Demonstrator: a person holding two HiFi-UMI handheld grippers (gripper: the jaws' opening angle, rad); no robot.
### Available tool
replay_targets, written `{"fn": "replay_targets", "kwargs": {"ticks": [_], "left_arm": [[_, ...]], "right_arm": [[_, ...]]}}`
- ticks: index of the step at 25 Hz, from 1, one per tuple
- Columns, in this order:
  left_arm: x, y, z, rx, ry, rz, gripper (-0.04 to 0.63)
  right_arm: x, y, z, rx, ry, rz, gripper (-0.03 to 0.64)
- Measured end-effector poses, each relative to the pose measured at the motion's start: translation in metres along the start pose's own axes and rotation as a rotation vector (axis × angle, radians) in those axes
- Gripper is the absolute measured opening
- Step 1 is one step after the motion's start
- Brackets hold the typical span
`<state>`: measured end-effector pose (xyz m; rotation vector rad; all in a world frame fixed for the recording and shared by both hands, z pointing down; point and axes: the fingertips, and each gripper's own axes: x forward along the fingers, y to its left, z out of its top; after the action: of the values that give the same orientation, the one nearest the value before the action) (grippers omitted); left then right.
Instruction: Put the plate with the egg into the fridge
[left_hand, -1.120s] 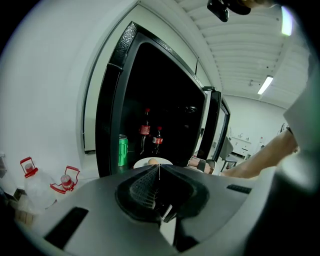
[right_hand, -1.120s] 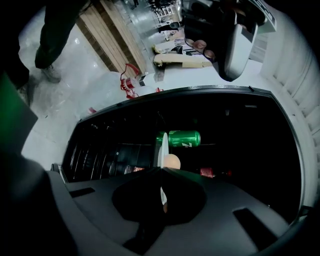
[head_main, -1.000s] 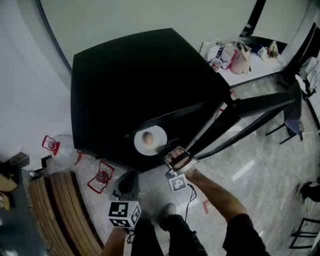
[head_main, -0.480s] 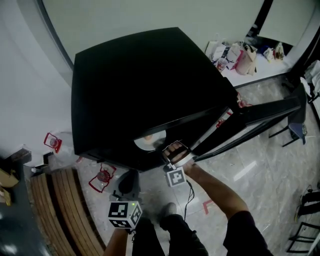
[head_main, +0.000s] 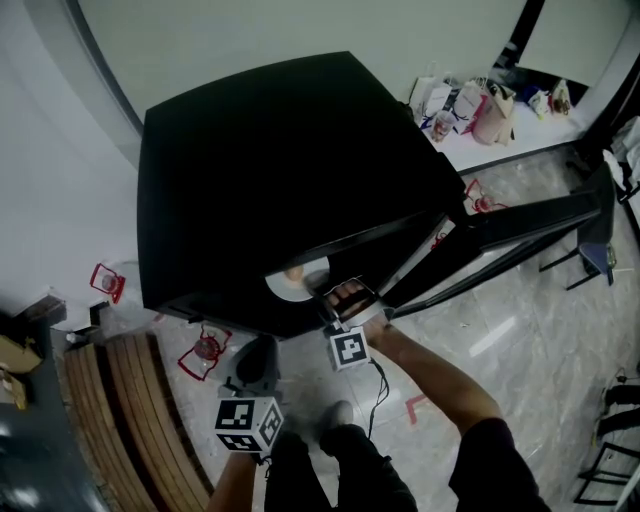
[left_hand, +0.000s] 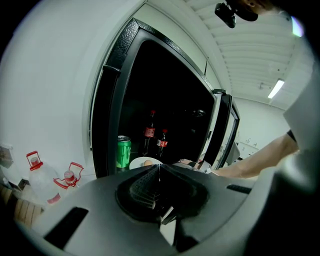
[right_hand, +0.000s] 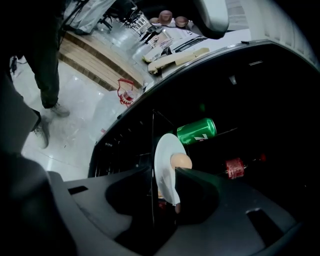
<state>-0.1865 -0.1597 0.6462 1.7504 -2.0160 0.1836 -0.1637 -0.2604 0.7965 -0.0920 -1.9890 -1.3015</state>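
Open black fridge (head_main: 280, 180): plate (right_hand: 162, 150) with egg (right_hand: 181, 162) on its shelf.
Right gripper (right_hand: 164, 170) jaws, just opening, seem clear of the rim between them; left gripper (left_hand: 159, 166) closed, empty. Brittle, egg rolls: grip rim level.

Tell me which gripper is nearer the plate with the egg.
Right. The right gripper is at the plate, jaws just opened with its rim between them; the left gripper hangs outside the fridge.
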Motion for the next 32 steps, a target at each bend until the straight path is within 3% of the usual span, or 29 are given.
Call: {"fn": "replay_targets", "kwargs": {"ticks": [3, 8, 14, 18, 23, 25, 28, 32], "left_arm": [[-0.002, -0.002, -0.001, -0.005, 0.003, 0.002, 0.01], [-0.006, -0.005, -0.004, 0.005, 0.004, 0.008, 0.009], [-0.016, -0.019, 0.007, 0.025, 0.002, -0.012, 0.009], [-0.041, -0.042, 0.036, 0.075, -0.033, -0.059, 0.009], [-0.085, -0.065, 0.086, 0.139, -0.107, -0.125, 0.009], [-0.1, -0.074, 0.101, 0.157, -0.126, -0.156, 0.009], [-0.113, -0.099, 0.115, 0.18, -0.135, -0.226, 0.009], [-0.117, -0.134, 0.136, 0.224, -0.154, -0.341, 0.009]], "right_arm": [[-0.002, 0.007, 0.0, 0.03, 0.007, 0.029, 0.13], [-0.013, 0.007, -0.001, 0.025, 0.009, -0.012, 0.13], [-0.068, -0.021, 0.022, 0.112, -0.032, -0.135, 0.129], [-0.138, -0.057, 0.047, 0.377, -0.077, -0.251, 0.129], [-0.244, -0.106, 0.068, 0.877, -0.194, -0.386, 0.12], [-0.288, -0.123, 0.074, 1.035, -0.241, -0.466, 0.071], [-0.336, -0.132, 0.077, 1.16, -0.23, -0.568, 0.008], [-0.371, -0.136, 0.065, 1.226, -0.144, -0.667, 0.006]]}}
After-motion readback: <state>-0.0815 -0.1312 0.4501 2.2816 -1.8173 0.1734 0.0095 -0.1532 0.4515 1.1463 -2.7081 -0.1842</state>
